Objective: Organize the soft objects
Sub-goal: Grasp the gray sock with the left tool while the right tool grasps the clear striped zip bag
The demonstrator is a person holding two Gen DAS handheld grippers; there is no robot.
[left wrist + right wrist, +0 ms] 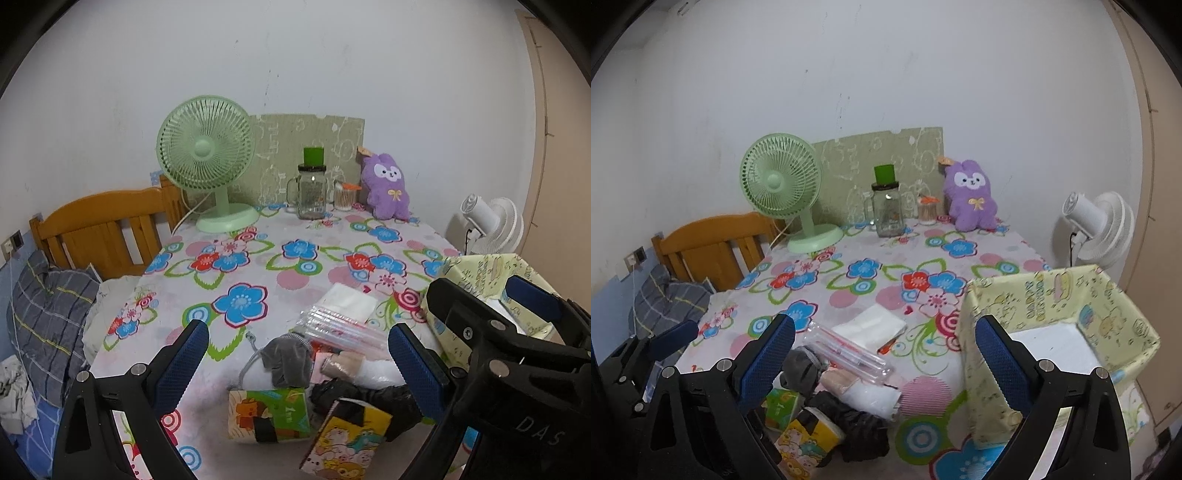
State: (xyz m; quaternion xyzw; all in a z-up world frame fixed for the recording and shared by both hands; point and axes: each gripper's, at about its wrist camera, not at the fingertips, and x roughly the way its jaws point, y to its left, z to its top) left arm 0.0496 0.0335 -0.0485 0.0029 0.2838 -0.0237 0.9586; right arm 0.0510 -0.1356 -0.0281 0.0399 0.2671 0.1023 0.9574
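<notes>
Left gripper [297,356] wide open, empty, pile of soft things [295,369] dead ahead at 12 o'clock; box [1052,295] at 2 o'clock, nearer my right gripper [884,349], also open, empty

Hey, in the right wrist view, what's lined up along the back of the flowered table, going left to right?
Pale green desk fan → clear glass mug jar with a green cap → small clear jar of cotton swabs → purple plush bunny.
</notes>
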